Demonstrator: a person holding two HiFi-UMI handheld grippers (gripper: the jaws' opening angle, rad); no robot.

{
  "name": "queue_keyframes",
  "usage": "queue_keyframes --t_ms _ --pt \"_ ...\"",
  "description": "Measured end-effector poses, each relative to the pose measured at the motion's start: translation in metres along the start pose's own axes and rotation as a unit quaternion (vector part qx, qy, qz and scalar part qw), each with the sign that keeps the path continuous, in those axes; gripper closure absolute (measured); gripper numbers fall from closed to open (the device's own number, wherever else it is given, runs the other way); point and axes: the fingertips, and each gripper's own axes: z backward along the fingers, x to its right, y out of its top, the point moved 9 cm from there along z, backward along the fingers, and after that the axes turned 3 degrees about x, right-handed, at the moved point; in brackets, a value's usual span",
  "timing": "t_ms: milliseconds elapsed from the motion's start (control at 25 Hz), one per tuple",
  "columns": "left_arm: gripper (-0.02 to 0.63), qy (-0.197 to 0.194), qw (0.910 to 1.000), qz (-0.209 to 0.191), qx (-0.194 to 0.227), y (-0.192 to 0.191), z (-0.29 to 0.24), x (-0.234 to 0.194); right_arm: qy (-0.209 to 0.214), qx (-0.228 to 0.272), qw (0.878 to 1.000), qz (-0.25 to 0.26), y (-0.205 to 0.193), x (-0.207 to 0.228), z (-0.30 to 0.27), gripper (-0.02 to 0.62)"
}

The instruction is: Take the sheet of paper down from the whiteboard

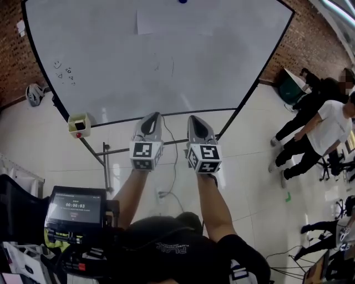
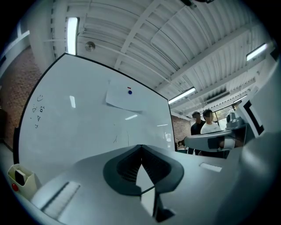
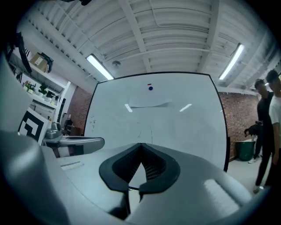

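A white sheet of paper [image 1: 175, 22] hangs near the top of the whiteboard [image 1: 111, 66], pinned by a blue magnet [image 1: 183, 1]. The left gripper view shows the sheet of paper [image 2: 125, 99] with the blue magnet [image 2: 130, 92] on its upper part; the right gripper view shows the sheet of paper [image 3: 149, 100] under the blue magnet [image 3: 150, 88]. My left gripper [image 1: 150, 116] and right gripper [image 1: 195, 119] are held side by side well below the sheet, pointing at the board. Both are shut and empty, left gripper [image 2: 141, 147], right gripper [image 3: 141, 145].
A small yellow box [image 1: 79, 125] with a red button hangs at the board's lower left corner. Faint marker scribbles [image 1: 65, 71] sit on the board's left. People [image 1: 313, 130] stand on the tiled floor at the right. A screen [image 1: 75, 206] is at my lower left.
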Motion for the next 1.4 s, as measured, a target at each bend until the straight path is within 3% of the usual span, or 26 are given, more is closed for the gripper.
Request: queue_keyframes --t_ms 400,520,680,920,1040,1080,1240,1400 --pt "0.604 -0.002 0.9993 -0.002 0.036 0.007 -0.059 -0.004 0.002 0.015 1.0 0.024 0.01 0.031 -0.047 0.583" --pt "0.604 0.004 0.9987 -0.022 0.045 0.009 -0.083 -0.001 0.024 0.027 0.999 0.022 0.016 0.046 -0.064 0.582" --pt "0.604 0.023 0.9966 -0.045 0.065 0.022 -0.121 -0.002 0.07 0.043 0.996 -0.028 0.023 0.082 -0.094 0.582" --pt "0.604 0.05 0.9866 -0.083 0.132 0.068 -0.184 0.004 0.152 0.065 0.981 -0.103 0.044 0.153 -0.15 0.581" --pt "0.604 0.073 0.98 -0.094 0.159 0.088 -0.215 0.0 0.212 0.087 0.961 -0.156 0.063 0.186 -0.177 0.562" --pt "0.604 0.081 0.9774 -0.1 0.168 0.097 -0.22 -0.004 0.234 0.093 0.953 -0.169 0.071 0.189 -0.184 0.515" --pt "0.6 0.108 0.967 -0.138 0.185 0.136 -0.222 -0.026 0.28 0.115 0.937 -0.175 0.108 0.179 -0.204 0.466" --pt "0.512 0.127 0.9611 -0.167 0.179 0.165 -0.226 -0.04 0.301 0.136 0.925 -0.187 0.133 0.171 -0.216 0.42"
